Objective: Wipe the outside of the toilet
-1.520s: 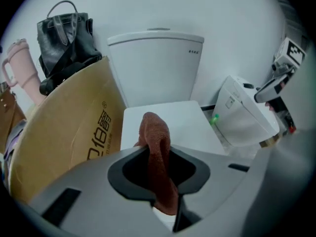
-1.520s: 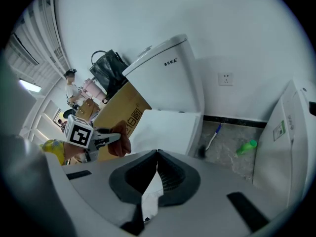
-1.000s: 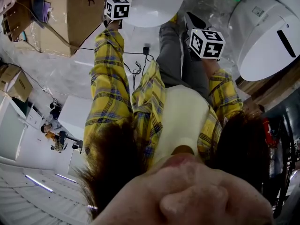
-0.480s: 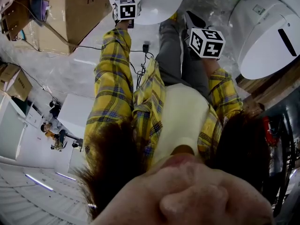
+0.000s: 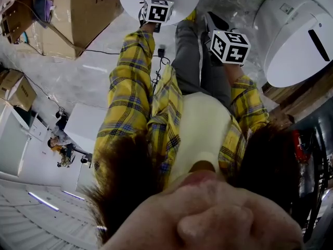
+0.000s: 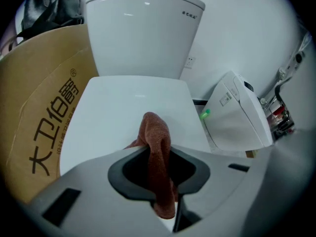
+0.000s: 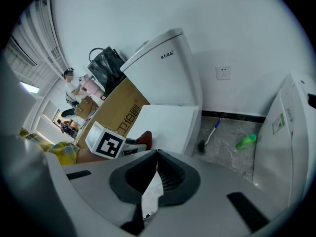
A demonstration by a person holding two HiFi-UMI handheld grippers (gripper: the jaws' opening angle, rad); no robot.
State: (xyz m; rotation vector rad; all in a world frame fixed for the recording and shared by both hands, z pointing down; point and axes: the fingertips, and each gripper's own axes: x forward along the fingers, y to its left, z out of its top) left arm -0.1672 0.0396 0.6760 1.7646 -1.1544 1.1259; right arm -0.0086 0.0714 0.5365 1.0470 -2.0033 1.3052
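Pinching a rust-brown cloth (image 6: 154,127) between its jaws, the left gripper (image 6: 159,154) holds it over the closed lid (image 6: 123,102) of the toilet (image 7: 168,78), in front of the white tank (image 6: 143,33). A cardboard box (image 6: 39,117) stands just beside the toilet. The right gripper (image 7: 157,157) hangs apart from the toilet, jaws together on a thin white scrap (image 7: 150,189). A green bottle (image 7: 246,141) lies on the floor.
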